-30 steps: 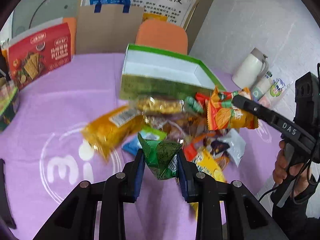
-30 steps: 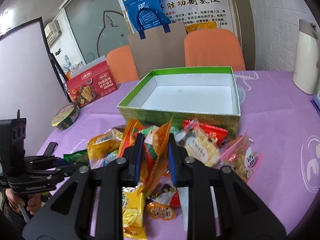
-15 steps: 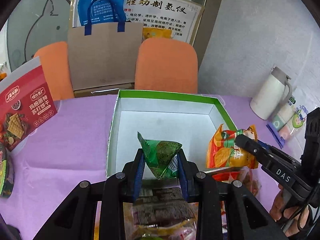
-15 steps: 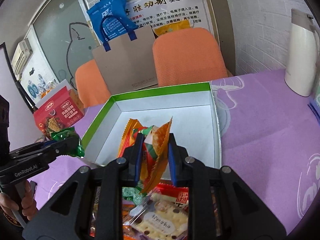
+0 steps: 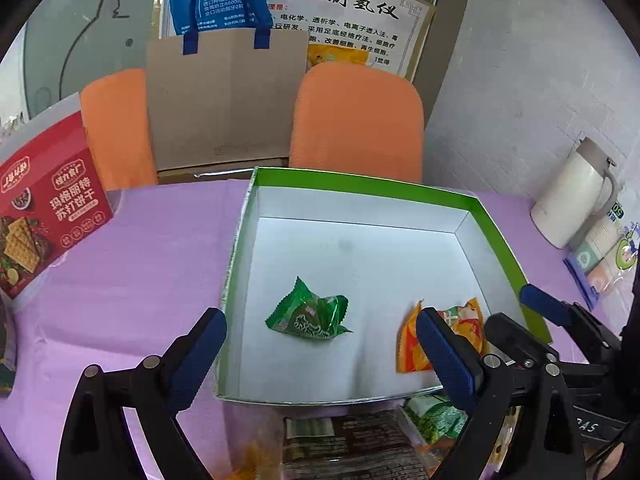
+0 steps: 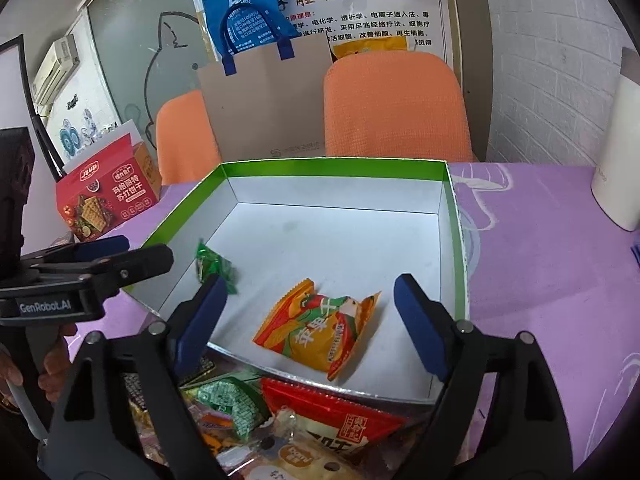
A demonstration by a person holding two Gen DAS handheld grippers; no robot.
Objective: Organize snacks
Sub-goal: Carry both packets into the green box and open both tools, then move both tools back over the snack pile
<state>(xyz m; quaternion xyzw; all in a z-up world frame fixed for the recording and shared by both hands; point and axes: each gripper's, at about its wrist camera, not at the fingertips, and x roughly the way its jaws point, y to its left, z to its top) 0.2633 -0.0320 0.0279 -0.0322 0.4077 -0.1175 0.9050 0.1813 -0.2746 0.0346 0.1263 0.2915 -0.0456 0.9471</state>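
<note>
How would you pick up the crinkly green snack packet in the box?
Probably from above: the crinkly green foil snack packet lies flat on the floor of the green-rimmed white box, whose walls block a sideways approach. Close the fingers across its puffed middle; the flat crimped ends may slip.

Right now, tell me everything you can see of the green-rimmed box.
The green-rimmed box is a shallow, open, square cardboard tray with white inner walls and floor and a patterned green outside. It sits flat on the purple tablecloth, before the orange chairs. Inside lie a green snack packet and an orange snack packet, apart from each other. More snacks crowd against its near wall. No fingers touch it.
</note>
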